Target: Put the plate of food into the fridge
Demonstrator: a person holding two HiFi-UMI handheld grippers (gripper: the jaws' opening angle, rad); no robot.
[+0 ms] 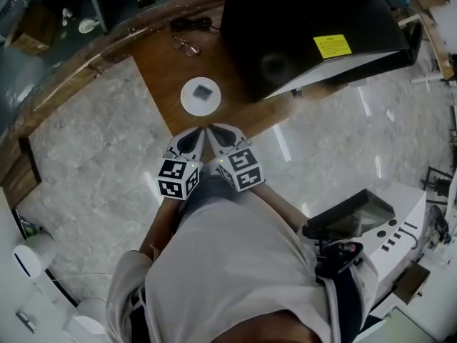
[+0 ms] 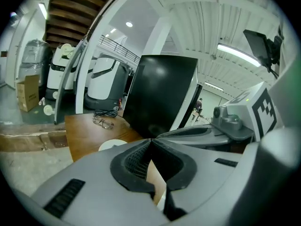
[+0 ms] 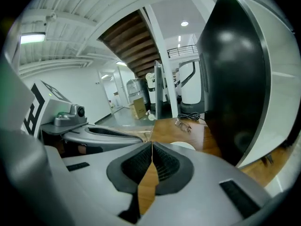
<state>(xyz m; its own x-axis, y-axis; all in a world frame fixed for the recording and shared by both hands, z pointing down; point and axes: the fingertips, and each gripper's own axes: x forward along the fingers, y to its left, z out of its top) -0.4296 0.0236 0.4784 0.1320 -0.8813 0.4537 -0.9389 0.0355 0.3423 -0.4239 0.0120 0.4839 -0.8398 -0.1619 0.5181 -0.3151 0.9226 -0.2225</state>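
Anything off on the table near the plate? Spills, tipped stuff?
Nothing stands out. The plate sits flat on the wooden table with the food on it and no spill. The glasses and a cable lie beyond, apart from it.

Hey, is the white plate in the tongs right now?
No, the white plate lies on the wooden table, apart from the shut left tongs and right tongs.

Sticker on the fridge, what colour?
Yellow sticker on the black fridge; clearest in head view.
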